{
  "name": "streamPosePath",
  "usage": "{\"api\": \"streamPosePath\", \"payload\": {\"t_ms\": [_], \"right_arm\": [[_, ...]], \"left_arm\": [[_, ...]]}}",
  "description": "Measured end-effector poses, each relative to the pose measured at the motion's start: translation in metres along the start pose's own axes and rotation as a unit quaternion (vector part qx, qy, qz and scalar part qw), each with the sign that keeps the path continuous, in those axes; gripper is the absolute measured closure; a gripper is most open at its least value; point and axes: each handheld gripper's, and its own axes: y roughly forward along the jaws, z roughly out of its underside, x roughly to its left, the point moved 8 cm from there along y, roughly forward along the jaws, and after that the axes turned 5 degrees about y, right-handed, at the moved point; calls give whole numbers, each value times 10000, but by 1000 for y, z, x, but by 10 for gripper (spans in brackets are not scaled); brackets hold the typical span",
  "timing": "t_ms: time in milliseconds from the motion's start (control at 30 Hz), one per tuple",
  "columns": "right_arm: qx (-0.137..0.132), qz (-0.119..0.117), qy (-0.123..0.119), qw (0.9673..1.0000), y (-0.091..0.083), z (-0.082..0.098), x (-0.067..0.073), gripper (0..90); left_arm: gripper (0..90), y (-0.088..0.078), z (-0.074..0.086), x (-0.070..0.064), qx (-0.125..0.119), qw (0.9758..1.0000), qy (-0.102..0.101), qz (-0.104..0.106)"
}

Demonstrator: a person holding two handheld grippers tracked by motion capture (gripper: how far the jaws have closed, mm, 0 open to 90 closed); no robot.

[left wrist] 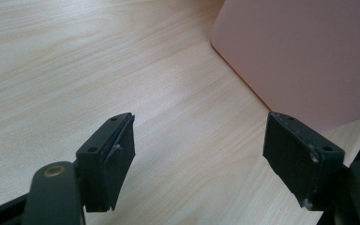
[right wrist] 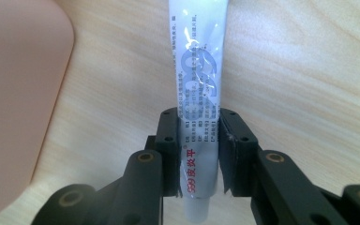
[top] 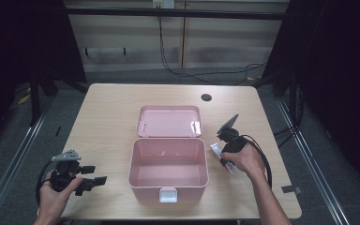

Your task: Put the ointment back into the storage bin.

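Tube (right wrist: pixel 198 89), centre of the right gripper view: white, with red "999" and red Chinese characters near its lower end, between the fingers (right wrist: pixel 169 150); above that, blocks of small dark Chinese print and a pale grey-blue emblem, too small to read.

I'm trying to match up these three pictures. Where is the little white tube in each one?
High view: the white tube lies right of the pink box, in the right gripper.
Left gripper view: the tube is not in this picture.
Right gripper view: at centre, running up from the clamped jaws.
Shared landmark: the pink box appears in all three.
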Motion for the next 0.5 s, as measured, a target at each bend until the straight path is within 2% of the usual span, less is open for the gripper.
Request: {"api": "streamPosePath", "payload": {"t_ms": [267,333,500], "right_arm": [[-63,-95,-201,9997,-11,6,-2,720],[-145,-100,-148,9997,-18,9,-5,720],[-161,-131,-127,9997,-27,15,-11,720]], "left_arm": [[252,0,0,0,-1,10000,7,-9],[252,0,0,0,1,10000,0,1],[252,0,0,0,-23,10000,-13,-10]]}}
